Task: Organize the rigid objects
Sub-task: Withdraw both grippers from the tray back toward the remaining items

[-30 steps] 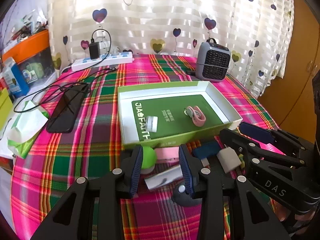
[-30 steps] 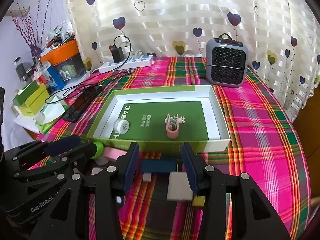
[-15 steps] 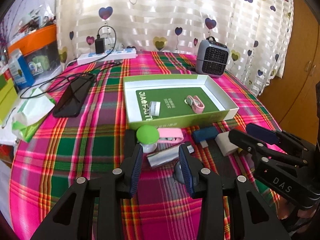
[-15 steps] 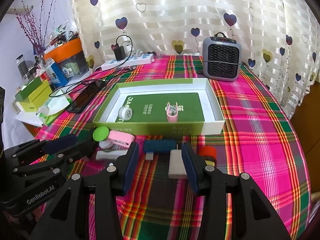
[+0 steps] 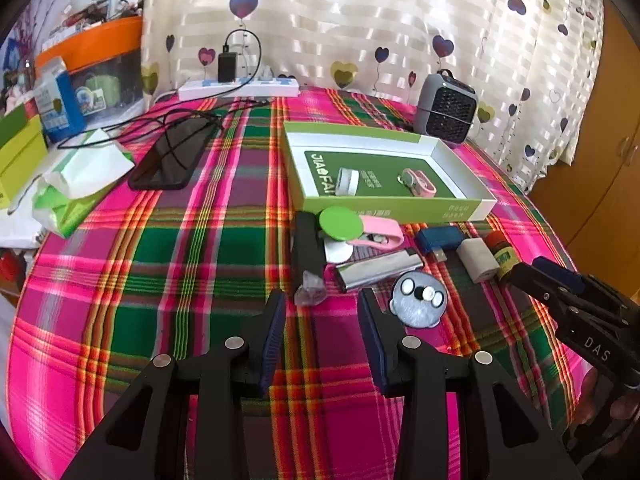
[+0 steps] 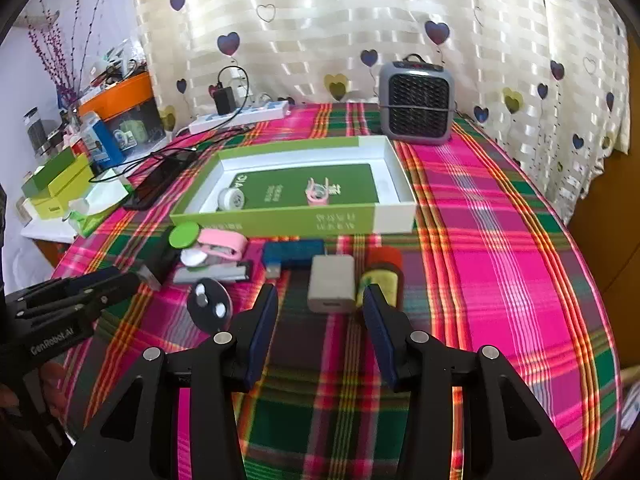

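Note:
A green and white box tray [image 5: 384,210] [image 6: 280,222] lies mid-table and holds a small white roll [image 5: 347,181] and a pink clip [image 5: 418,182]. In front of it lies a row of small objects: green disc [image 5: 340,222], pink stapler [image 5: 380,234], silver lighter [image 5: 380,270], blue USB stick [image 5: 438,238], white charger [image 6: 332,282], red-capped bottle [image 6: 382,274], grey round piece [image 5: 418,300]. My left gripper [image 5: 322,328] is open and empty, short of the row. My right gripper [image 6: 320,320] is open and empty, just before the charger.
A grey heater [image 6: 416,104] stands behind the tray. A black phone [image 5: 168,160], cables and a power strip [image 5: 240,88] lie at the back left. Tissue packs [image 5: 76,188] and boxes [image 5: 20,148] crowd the left edge.
Both grippers have drawn back and up from the row of small objects, which now lies further ahead. Both stay open and empty.

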The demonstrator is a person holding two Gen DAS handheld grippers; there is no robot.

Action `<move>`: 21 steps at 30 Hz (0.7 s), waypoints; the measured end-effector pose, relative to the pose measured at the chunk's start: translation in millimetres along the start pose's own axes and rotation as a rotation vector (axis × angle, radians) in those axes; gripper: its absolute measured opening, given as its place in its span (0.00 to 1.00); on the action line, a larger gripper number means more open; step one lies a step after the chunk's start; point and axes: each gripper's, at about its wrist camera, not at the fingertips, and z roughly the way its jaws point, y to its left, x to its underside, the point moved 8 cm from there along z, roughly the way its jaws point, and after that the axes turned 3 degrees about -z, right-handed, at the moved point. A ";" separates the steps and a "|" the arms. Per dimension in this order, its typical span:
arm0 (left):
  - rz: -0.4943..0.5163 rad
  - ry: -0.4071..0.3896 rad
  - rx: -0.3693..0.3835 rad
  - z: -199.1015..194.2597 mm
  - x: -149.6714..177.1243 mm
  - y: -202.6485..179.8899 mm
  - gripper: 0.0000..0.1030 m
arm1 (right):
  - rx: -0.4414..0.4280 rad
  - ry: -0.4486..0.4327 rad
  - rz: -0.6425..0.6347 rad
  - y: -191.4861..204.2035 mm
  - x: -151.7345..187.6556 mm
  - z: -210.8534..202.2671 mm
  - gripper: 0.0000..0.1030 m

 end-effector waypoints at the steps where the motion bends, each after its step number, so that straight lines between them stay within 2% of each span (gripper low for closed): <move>1: -0.001 0.003 0.006 0.4 1.9 0.7 0.35 | 0.000 0.005 0.008 -2.2 3.1 0.2 0.44; 4: -0.007 0.014 0.002 3.9 5.8 5.0 0.35 | 0.004 0.013 0.027 -7.0 10.4 0.5 0.45; 7: -0.022 0.018 0.013 6.8 6.2 6.9 0.36 | 0.015 0.021 0.055 -15.9 17.0 1.4 0.51; 13: -0.027 0.037 0.015 14.6 8.4 9.9 0.40 | 0.031 0.039 0.094 -30.6 22.5 5.5 0.51; 21: -0.031 0.062 0.010 26.2 7.7 11.0 0.40 | 0.065 0.063 0.104 -41.2 17.4 19.4 0.51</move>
